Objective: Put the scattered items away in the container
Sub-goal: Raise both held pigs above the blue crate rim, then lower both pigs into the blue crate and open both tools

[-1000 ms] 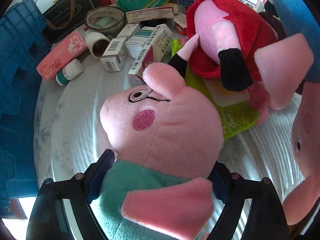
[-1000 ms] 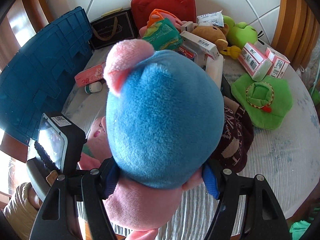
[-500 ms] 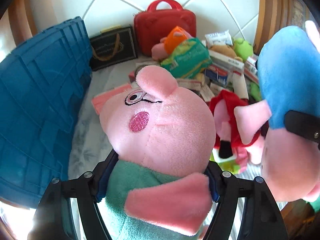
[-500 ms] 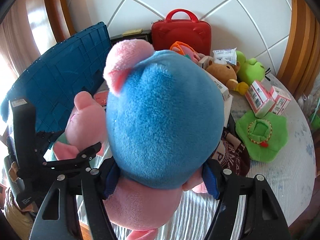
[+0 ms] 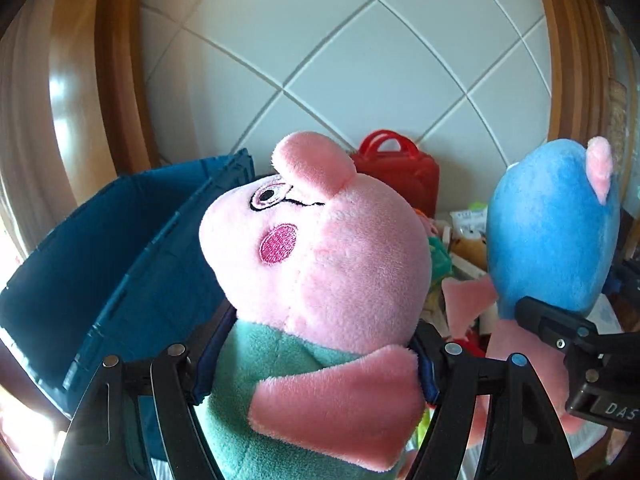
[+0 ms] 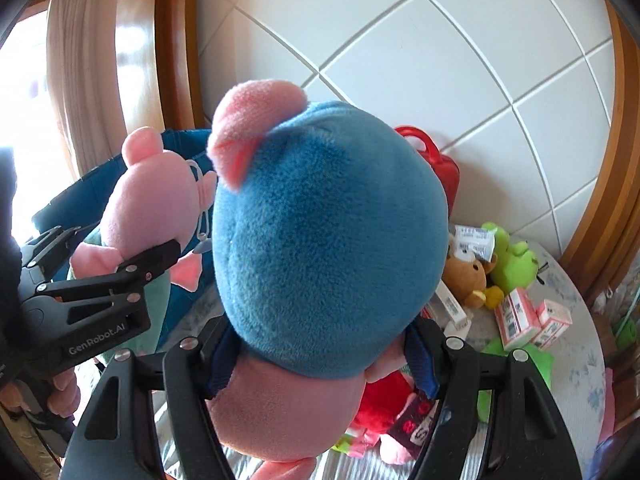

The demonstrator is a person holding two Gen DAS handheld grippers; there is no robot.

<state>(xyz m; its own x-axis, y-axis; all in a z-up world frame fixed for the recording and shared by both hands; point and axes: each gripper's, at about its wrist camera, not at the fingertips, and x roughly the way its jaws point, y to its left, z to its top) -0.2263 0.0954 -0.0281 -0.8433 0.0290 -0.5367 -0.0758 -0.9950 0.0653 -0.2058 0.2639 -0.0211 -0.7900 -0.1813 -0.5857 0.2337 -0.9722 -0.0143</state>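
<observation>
Left wrist: fuzzy round-headed pig plush (image 5: 316, 264), ribbed blue crate (image 5: 120, 248)

We see fuzzy plush on the pink pig toy (image 5: 320, 264), its body a matt green fleece. Right of that pig, the blue toy (image 5: 548, 232) is the same short pile. Left of the pig, the blue crate (image 5: 120, 248) looks like ribbed matt plastic. Behind the pig sits a glossy red case (image 5: 404, 172), then smooth tiled wall (image 5: 360, 60) and varnished wood trim (image 5: 116, 80).
</observation>
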